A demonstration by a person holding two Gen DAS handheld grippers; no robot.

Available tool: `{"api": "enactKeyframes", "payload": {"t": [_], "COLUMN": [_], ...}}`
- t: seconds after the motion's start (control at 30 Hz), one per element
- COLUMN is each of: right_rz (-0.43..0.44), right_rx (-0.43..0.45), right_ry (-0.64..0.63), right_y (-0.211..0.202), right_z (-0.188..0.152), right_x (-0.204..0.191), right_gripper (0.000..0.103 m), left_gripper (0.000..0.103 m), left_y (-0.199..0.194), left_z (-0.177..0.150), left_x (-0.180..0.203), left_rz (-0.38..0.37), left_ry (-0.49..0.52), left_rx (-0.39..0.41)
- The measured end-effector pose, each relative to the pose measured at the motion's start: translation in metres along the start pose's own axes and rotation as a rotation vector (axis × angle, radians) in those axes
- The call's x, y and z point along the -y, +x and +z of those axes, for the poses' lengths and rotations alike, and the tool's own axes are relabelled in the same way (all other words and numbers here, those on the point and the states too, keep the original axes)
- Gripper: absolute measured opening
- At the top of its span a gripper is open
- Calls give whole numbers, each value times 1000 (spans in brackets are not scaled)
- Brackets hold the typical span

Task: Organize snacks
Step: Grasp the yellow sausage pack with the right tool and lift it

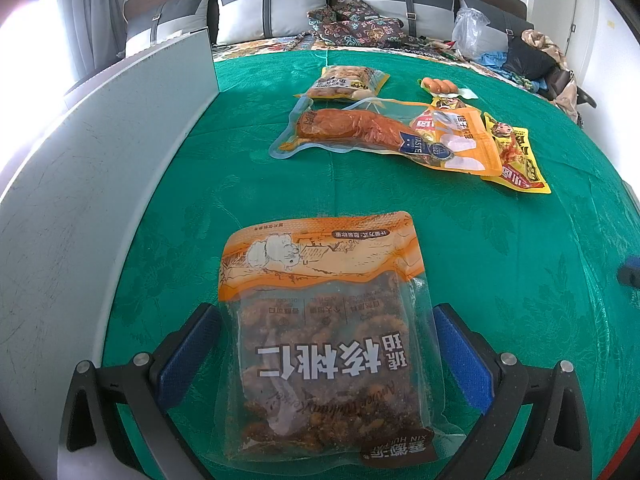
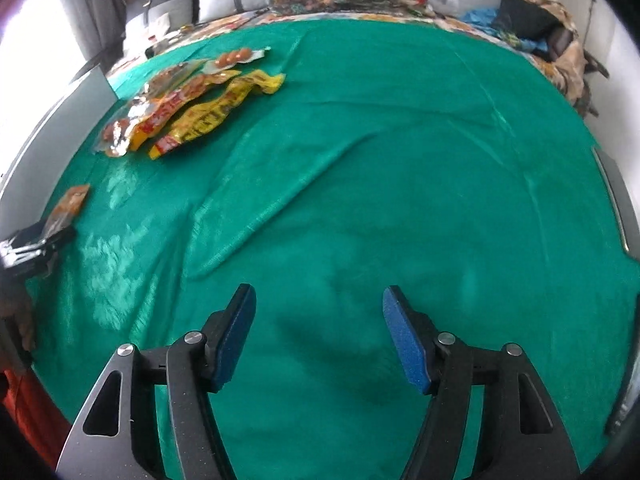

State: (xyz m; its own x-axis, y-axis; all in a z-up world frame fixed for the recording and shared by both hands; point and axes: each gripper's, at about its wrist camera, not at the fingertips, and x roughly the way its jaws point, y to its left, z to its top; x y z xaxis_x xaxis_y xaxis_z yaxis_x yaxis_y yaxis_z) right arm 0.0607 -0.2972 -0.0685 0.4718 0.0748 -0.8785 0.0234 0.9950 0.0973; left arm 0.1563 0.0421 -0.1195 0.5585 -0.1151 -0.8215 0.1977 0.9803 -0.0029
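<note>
A clear and orange walnut snack bag (image 1: 328, 336) lies flat on the green cloth (image 1: 500, 260) between the fingers of my left gripper (image 1: 326, 316). The jaws stand wide, one blue pad (image 1: 188, 352) on each side of the bag, with small gaps. Farther off lie a nut pack (image 1: 346, 82), a long sausage pack (image 1: 360, 132), a yellow pack (image 1: 516, 156) and small sausages (image 1: 440, 86). My right gripper (image 2: 319, 300) is open and empty over bare cloth. In its view the snack pile (image 2: 188, 108) is at the far left, and the walnut bag (image 2: 68, 206) at the left edge.
A grey-white box wall (image 1: 100, 160) runs along the left of the cloth. Pillows (image 1: 272, 8), patterned fabric (image 1: 356, 24) and a plastic bag (image 1: 470, 28) lie on the bed behind. The cloth has folds (image 2: 280, 184) in the right wrist view.
</note>
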Motion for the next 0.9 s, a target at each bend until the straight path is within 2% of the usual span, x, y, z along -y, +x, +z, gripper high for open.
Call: {"api": "enactKeyframes", "payload": {"t": [0.17, 0.3, 0.33, 0.4, 0.53, 0.57, 0.67, 0.7, 0.83, 0.9], "right_rz": [68, 167, 179, 168, 156, 150, 62, 23, -138, -132], "right_rx": [12, 3, -21, -55, -111, -118, -152, -173, -147, -102], "right_ry": [86, 261, 308, 386, 417, 419, 364, 325, 107, 59], "right_y": [7, 25, 33, 48, 74, 80, 97, 102, 100, 90], "right_z": [41, 93, 105, 126, 152, 157, 168, 169, 165, 155], "right_x": [-21, -26, -26, -27, -44, -50, -74, -83, -119, -119], "right_gripper": [69, 69, 69, 69, 69, 69, 70, 75, 77, 73], "left_gripper": [103, 103, 103, 103, 103, 103, 103, 103, 103, 103], "left_y": [0, 0, 0, 0, 0, 0, 0, 0, 0, 0], "left_z": [0, 1, 1, 1, 0, 0, 0, 1, 1, 0], "left_x": [0, 0, 0, 0, 0, 0, 0, 0, 0, 0], "left_rz": [0, 0, 0, 0, 0, 0, 0, 0, 0, 1], "left_ry": [0, 0, 0, 0, 0, 0, 0, 0, 0, 0], "left_rx": [0, 0, 0, 0, 0, 0, 0, 0, -1, -1]}}
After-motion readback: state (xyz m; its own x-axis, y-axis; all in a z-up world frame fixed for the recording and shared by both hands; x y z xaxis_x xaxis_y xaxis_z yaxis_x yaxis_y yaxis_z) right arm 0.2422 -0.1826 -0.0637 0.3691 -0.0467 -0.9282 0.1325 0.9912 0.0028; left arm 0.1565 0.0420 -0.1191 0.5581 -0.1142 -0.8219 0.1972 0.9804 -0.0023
